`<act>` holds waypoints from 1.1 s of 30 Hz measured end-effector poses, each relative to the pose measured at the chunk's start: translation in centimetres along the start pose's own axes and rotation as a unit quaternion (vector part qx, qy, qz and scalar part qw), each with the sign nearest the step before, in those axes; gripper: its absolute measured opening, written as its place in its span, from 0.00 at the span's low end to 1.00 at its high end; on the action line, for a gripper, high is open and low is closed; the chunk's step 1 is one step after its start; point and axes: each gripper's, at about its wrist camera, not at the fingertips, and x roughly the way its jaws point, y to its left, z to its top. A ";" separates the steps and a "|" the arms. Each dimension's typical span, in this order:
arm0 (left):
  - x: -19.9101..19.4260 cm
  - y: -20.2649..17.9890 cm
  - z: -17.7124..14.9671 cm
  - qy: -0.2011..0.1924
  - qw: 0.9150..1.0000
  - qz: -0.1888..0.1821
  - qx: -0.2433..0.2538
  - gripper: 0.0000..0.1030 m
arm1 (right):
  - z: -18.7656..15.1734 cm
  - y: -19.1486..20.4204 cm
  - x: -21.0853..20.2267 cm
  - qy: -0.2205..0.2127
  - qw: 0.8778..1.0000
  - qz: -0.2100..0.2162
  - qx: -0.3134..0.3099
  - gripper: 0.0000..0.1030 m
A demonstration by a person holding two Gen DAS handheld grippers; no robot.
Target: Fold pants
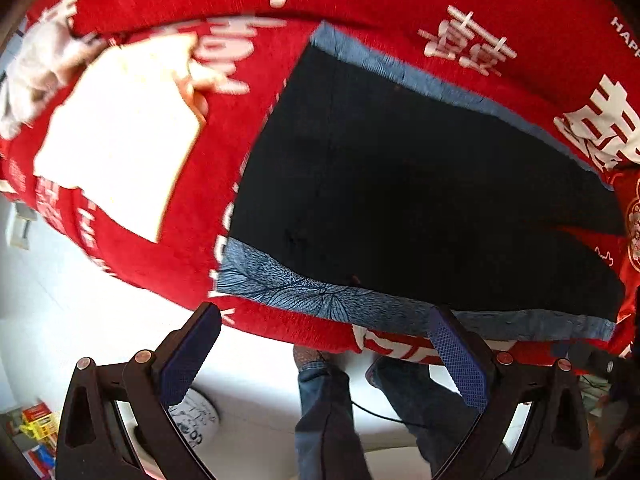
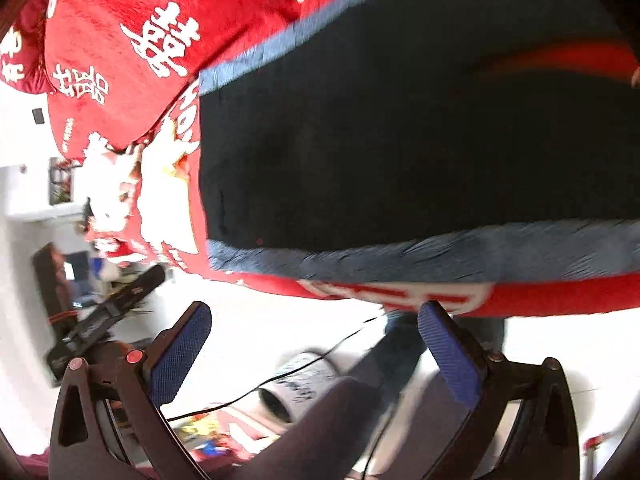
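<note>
The black pants [image 1: 420,200] lie flat as a dark rectangle on a red blanket [image 1: 360,4] printed with white characters. A blue-grey patterned cloth [image 1: 304,288] shows as a border around them. My left gripper [image 1: 322,320] hovers open just off the near edge of the blanket, with nothing between its fingers. In the right wrist view the same pants [image 2: 400,152] fill the upper right. My right gripper [image 2: 316,316] is also open and empty, below the blanket's near edge [image 2: 540,300].
A cream folded cloth [image 1: 120,136] and a crumpled white cloth [image 1: 36,68] lie on the blanket left of the pants. A person's jeans-clad legs [image 1: 332,408] stand on the white floor beside a white bucket [image 2: 304,380] and a cable [image 2: 280,376].
</note>
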 end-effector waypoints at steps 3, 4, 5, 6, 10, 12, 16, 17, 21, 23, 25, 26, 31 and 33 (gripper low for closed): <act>3.1 1.4 -0.5 0.000 0.999 -0.032 -0.006 1.00 | -1.0 -0.4 4.8 0.013 0.999 0.035 0.011 0.97; 4.2 1.9 -0.8 0.000 0.999 -0.047 -0.010 1.00 | -1.3 -0.7 6.2 0.015 0.999 0.044 0.013 0.91; 5.0 2.3 -1.0 0.002 0.998 -0.055 -0.012 1.00 | -1.6 -1.1 7.7 0.012 0.998 0.053 0.016 0.78; 5.8 2.7 -1.2 0.004 0.998 -0.065 -0.013 1.00 | -1.9 -1.6 9.1 0.011 0.998 0.061 0.021 0.74; 8.1 3.8 -1.6 0.002 0.994 -0.102 -0.023 1.00 | -2.5 -4.1 12.5 0.001 0.994 0.094 0.047 0.74; 8.7 4.1 -1.6 -0.004 0.992 -0.120 -0.027 1.00 | -2.8 -4.8 12.8 -0.015 0.993 0.107 0.045 0.74; 9.9 4.5 -1.7 -0.004 0.988 -0.153 -0.029 1.00 | -2.8 -6.1 13.1 -0.050 0.986 0.152 0.040 0.74; 10.1 4.5 -1.7 -0.004 0.987 -0.158 -0.026 1.00 | -2.8 -6.2 13.1 -0.056 0.984 0.166 0.038 0.74; 10.7 4.8 -1.8 0.004 0.983 -0.178 -0.031 1.00 | -2.4 -6.3 12.7 -0.092 0.970 0.221 0.051 0.74; 11.0 5.4 -2.1 0.013 0.980 -0.191 -0.045 1.00 | -1.6 -6.0 11.8 -0.120 0.953 0.268 0.069 0.74; 11.7 5.9 -2.5 0.038 0.969 -0.232 -0.076 1.00 | -1.1 -4.9 10.3 -0.136 0.940 0.305 0.065 0.74; 12.1 6.1 -2.7 0.048 0.962 -0.252 -0.092 1.00 | -0.8 -4.1 9.4 -0.138 0.938 0.315 0.053 0.74; 12.6 5.9 -0.7 0.032 0.932 -0.312 -0.179 1.00 | 0.3 -1.4 7.0 -0.128 0.937 0.324 0.022 0.74; 12.4 5.5 0.6 0.016 0.930 -0.315 -0.187 1.00 | 0.5 -0.8 7.0 -0.124 0.938 0.324 0.022 0.74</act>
